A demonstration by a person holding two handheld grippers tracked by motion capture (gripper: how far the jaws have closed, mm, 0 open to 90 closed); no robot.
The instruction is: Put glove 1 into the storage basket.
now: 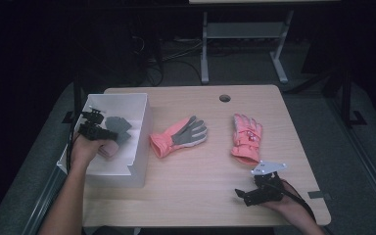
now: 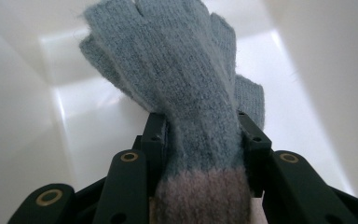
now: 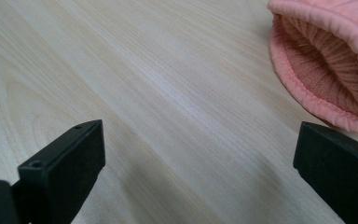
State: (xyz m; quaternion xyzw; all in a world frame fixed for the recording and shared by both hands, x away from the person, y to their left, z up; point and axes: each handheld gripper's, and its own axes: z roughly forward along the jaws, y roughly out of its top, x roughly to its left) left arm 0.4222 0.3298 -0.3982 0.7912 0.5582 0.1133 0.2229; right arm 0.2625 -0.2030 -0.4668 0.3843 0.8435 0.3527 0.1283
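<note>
A grey knit glove (image 1: 117,125) (image 2: 177,88) with a pinkish cuff hangs inside the white bin (image 1: 139,139), and my left gripper (image 1: 97,128) (image 2: 200,135) is shut on it just above the cuff. On the wooden table lie a pink glove with a grey palm (image 1: 180,135) and a pink ski glove (image 1: 246,137), whose open cuff (image 3: 326,60) shows in the right gripper view. My right gripper (image 1: 245,195) (image 3: 200,154) stands open near the table's front right edge, jaws wide apart with bare wood between them.
The white bin's walls (image 2: 18,121) close in on both sides of the held glove. A round cable hole (image 1: 224,98) sits at the table's far edge. A metal desk frame (image 1: 245,44) stands on the floor beyond the table.
</note>
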